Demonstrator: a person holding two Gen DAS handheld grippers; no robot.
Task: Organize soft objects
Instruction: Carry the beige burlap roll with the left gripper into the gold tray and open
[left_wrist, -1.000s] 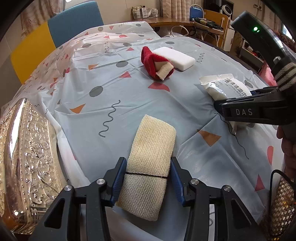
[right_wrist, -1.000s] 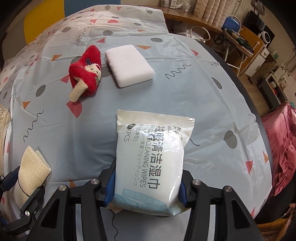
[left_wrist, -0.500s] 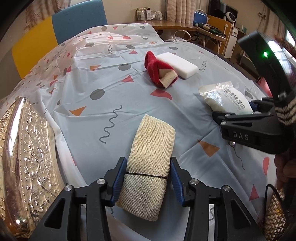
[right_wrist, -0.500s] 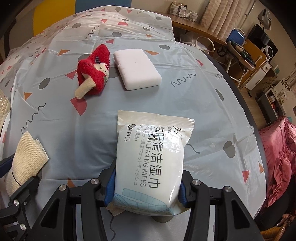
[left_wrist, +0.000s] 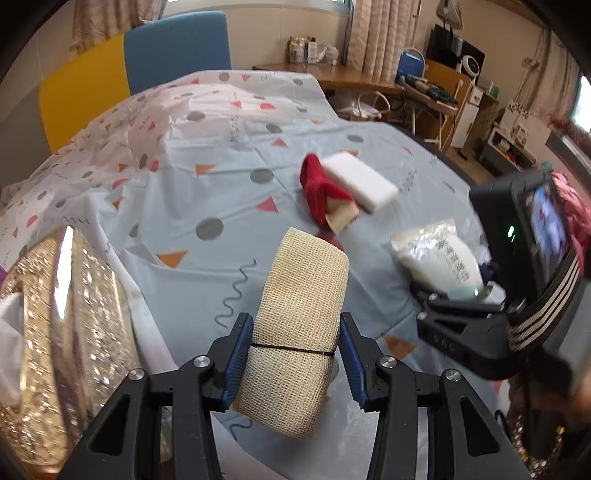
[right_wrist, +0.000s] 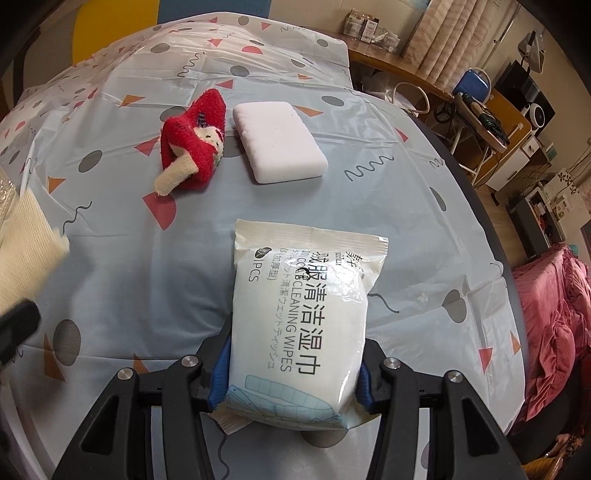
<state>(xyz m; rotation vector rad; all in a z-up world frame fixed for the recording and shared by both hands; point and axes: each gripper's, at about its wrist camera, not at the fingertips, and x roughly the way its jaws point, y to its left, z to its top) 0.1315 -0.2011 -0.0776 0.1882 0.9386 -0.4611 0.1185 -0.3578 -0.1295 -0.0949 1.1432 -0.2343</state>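
Two hand-held grippers: one mesh roll (left_wrist: 301, 325); one wipes pack (right_wrist: 303, 317).

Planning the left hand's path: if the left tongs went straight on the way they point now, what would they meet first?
Probably the tablecloth: the left tongs, shut on the mesh roll, point down at bare cloth short of the red sock. Depth is unclear.

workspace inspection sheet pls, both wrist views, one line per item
surface: patterned tablecloth, wrinkled.
job's things: beige mesh roll and wipes pack both gripped; red sock beside white sponge, tablecloth showing between them.
clutter: shiny silver container at the left edge.
grippers: left hand-held gripper shut on the roll; right hand-held gripper shut on the pack.
cables: nothing seen on the table.
surroundings: yellow and blue chairs, wooden desk.
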